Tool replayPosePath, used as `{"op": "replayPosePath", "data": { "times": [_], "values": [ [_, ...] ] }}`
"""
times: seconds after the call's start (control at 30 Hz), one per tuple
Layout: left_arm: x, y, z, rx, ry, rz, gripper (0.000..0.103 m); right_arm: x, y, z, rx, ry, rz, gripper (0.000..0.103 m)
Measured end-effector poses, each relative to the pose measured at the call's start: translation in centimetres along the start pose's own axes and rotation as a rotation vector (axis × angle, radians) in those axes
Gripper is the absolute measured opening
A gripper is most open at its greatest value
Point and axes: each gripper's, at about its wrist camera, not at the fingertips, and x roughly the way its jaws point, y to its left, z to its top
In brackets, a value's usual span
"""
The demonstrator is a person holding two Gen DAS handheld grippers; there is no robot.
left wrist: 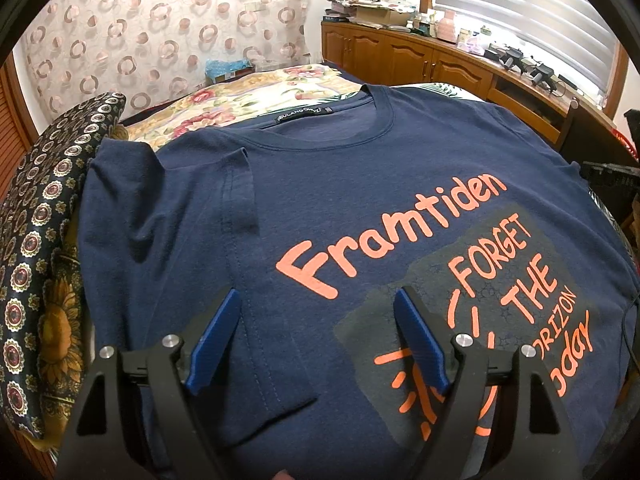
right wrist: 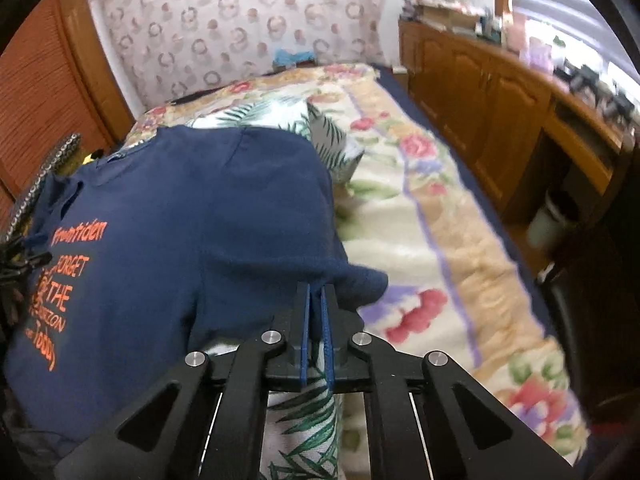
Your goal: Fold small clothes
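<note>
A navy T-shirt (left wrist: 360,184) with orange print "Framtiden" lies face up on the bed, collar at the far end. Its left sleeve (left wrist: 168,208) is folded inward over the body. My left gripper (left wrist: 316,300) is open and empty, hovering just above the shirt's lower chest. In the right wrist view the same shirt (right wrist: 200,216) fills the left half. My right gripper (right wrist: 316,292) is shut on the shirt's right sleeve (right wrist: 352,276) and holds it lifted above the bedspread.
A floral bedspread (right wrist: 440,216) covers the bed. A leaf-print cloth (right wrist: 304,432) lies under the shirt. A dark patterned pillow (left wrist: 44,208) sits at the left. Wooden cabinets (right wrist: 500,92) with clutter run along the right wall. A patterned curtain (left wrist: 160,24) hangs behind.
</note>
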Motion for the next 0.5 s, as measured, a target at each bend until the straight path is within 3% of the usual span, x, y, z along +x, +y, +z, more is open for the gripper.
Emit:
{"op": "replayPosePath", "data": {
  "times": [0.37, 0.4, 0.47, 0.5],
  "values": [
    [0.0, 0.0, 0.0, 0.001, 0.000, 0.000, 0.080, -1.7, 2.5, 2.4, -0.060, -0.095, 0.014, 0.000],
    [0.0, 0.0, 0.0, 0.000, 0.000, 0.000, 0.080, -1.4, 2.0, 2.4, -0.043, -0.087, 0.011, 0.003],
    [0.0, 0.0, 0.0, 0.000, 0.000, 0.000, 0.080, -0.9, 1.0, 2.2, -0.006, -0.068, -0.021, 0.023],
    [0.0, 0.0, 0.0, 0.001, 0.000, 0.001, 0.080, -0.6, 0.4, 2.0, 0.019, -0.059, -0.032, 0.040]
  ]
}}
